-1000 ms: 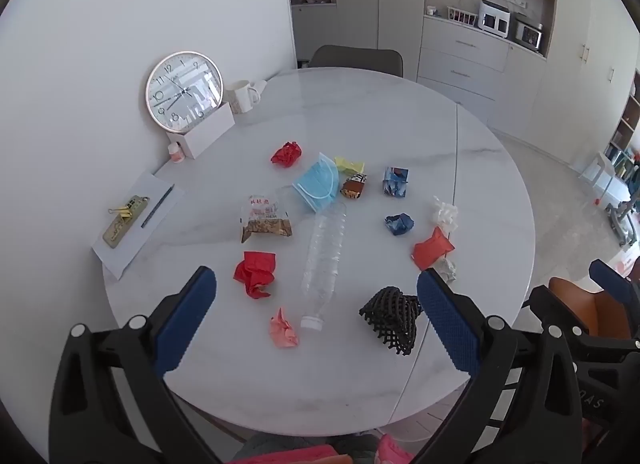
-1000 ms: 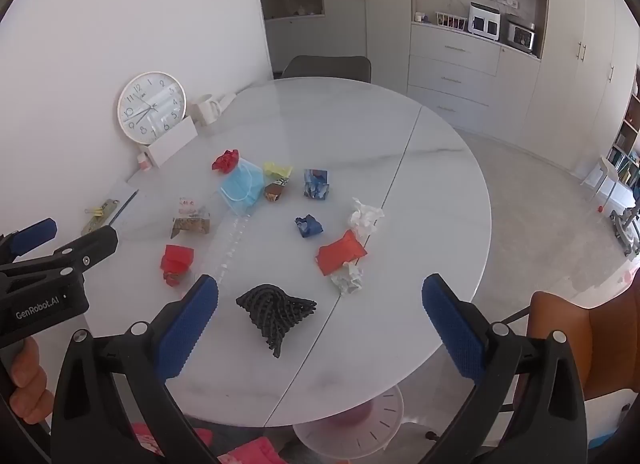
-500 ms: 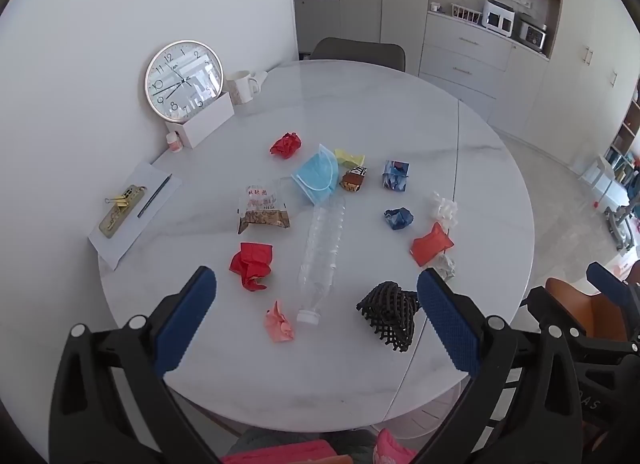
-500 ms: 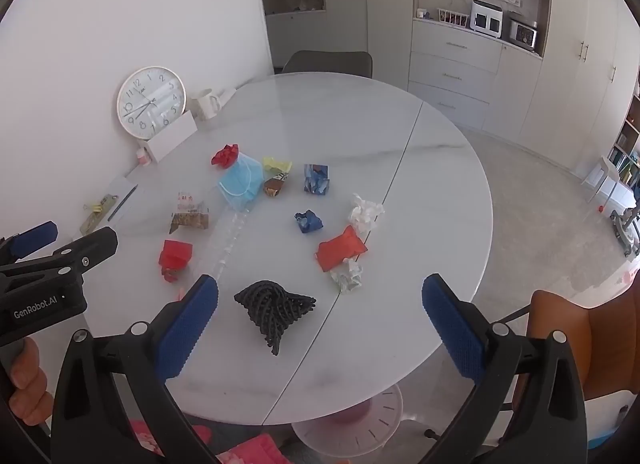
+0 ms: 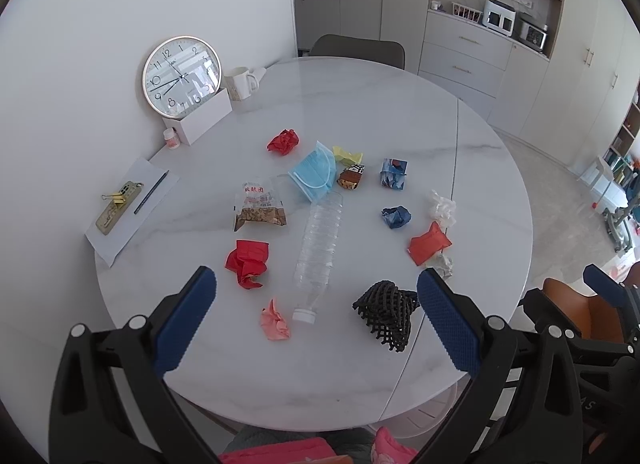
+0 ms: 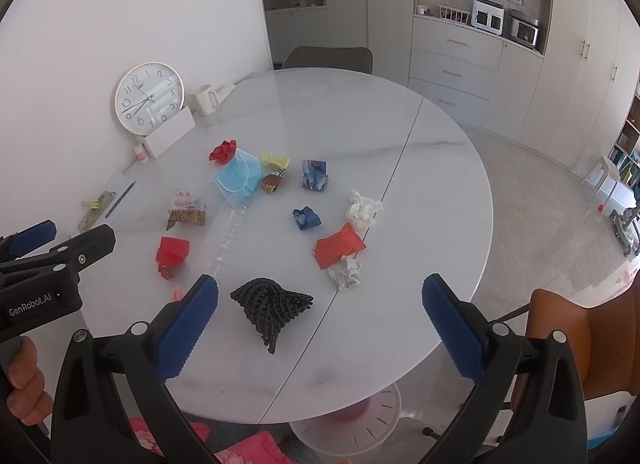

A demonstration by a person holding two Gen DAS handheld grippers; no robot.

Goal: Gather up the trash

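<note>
Pink wad clear from left view – half-hidden from right (both tools spread, empty).

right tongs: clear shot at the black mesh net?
Probably yes. The right tongs are open and empty, the crumpled black mesh net lies ahead between the fingers, with bare round white marble table around it.

Table: round white marble table, with a thin line across the top.
Middle: clear plastic bottle lying on its side.
Past the bottle's bottom: blue face mask.
Left of bottle: snack bag, red paper ball.
By the bottle cap: pink scrap, black net.
Far left of bottle: clock, white mug.
</note>
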